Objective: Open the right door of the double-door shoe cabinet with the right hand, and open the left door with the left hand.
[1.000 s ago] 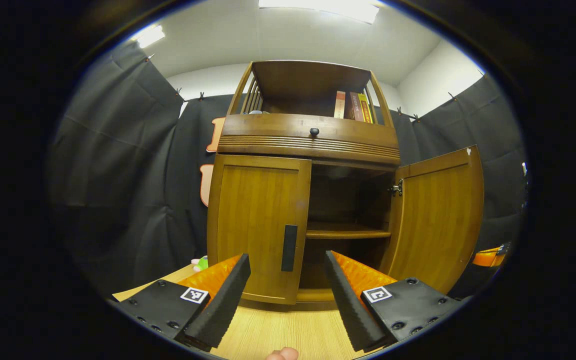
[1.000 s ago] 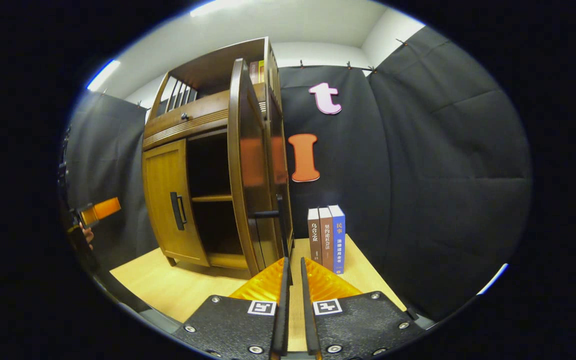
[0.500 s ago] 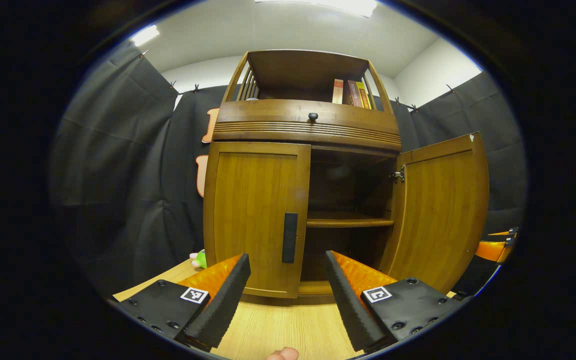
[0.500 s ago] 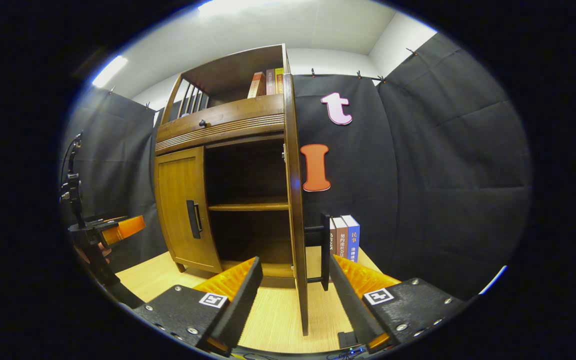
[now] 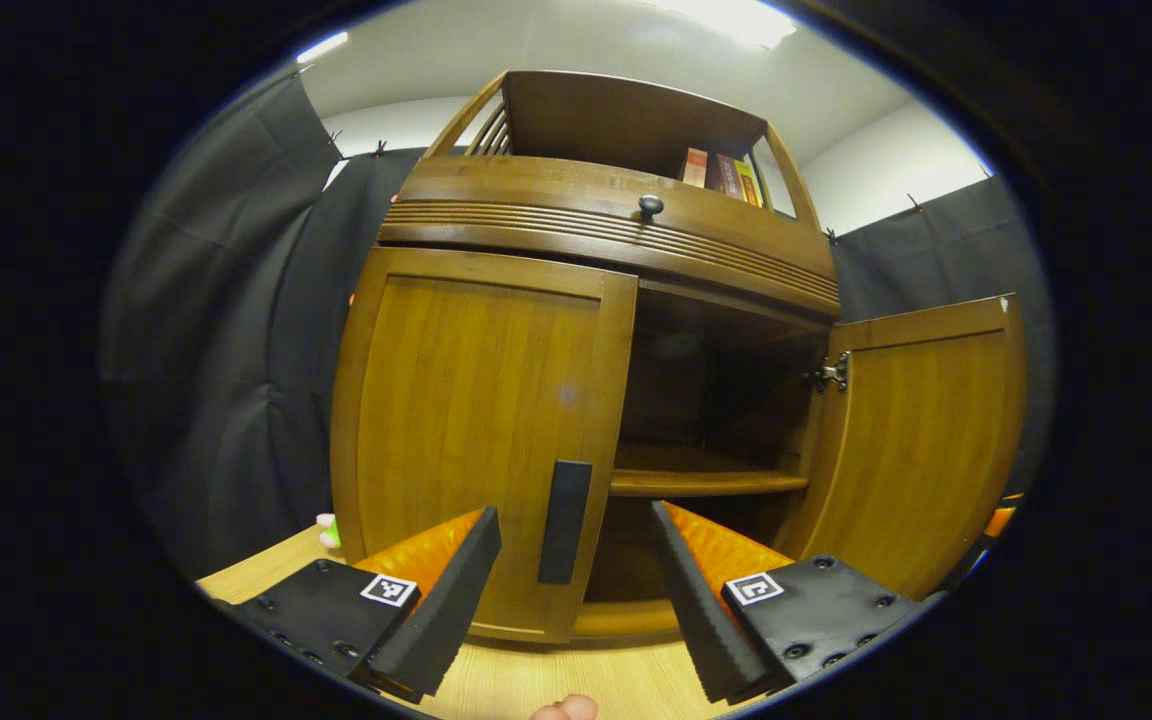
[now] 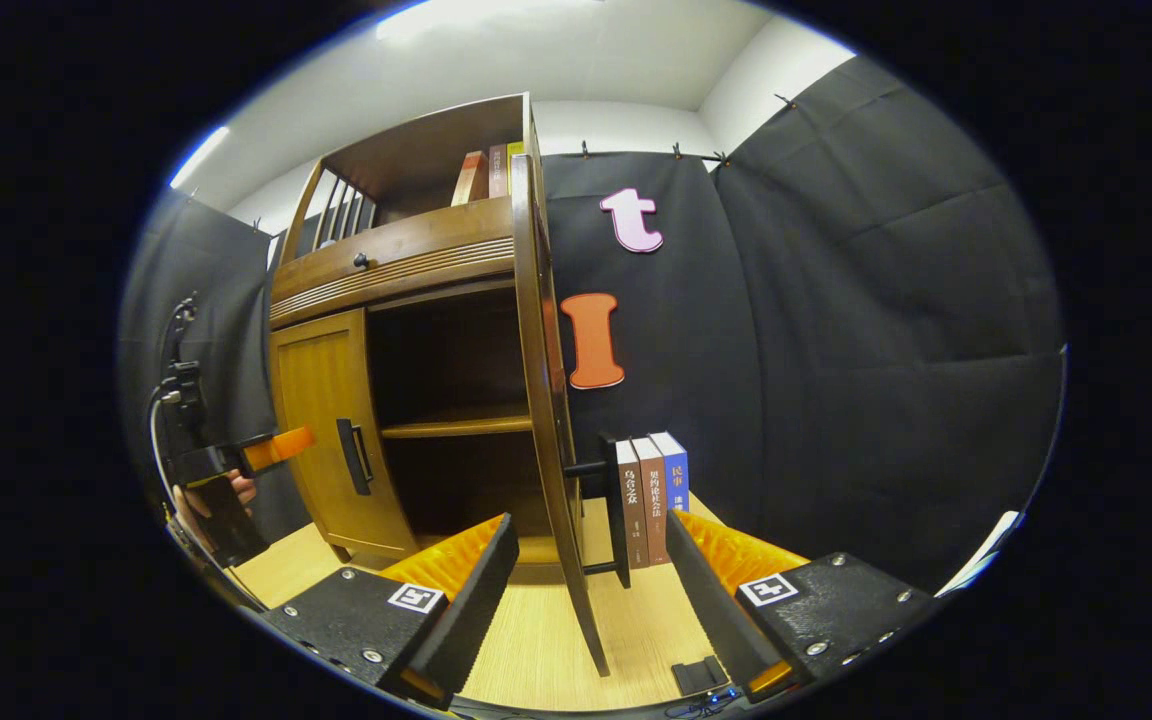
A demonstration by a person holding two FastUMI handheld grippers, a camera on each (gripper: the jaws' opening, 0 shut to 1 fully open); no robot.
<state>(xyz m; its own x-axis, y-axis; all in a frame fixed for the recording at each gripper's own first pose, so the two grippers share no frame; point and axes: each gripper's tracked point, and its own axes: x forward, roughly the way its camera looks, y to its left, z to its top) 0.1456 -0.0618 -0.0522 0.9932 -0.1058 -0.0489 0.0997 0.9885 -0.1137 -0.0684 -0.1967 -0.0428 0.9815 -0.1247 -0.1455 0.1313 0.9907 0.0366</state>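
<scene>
left tongs (image 5: 576, 590): spread wide, holding nothing; left door (image 5: 481, 440) shut, its black handle (image 5: 564, 520) just ahead between the fingers. right tongs (image 6: 586, 590): spread wide, holding nothing; right door (image 6: 546, 400) swung open, edge-on between the fingers, untouched

The shoe cabinet (image 5: 496, 380) is glossy brown wood with matt black handles (image 5: 564, 520) on pale wooden floor (image 6: 536, 650).
</scene>
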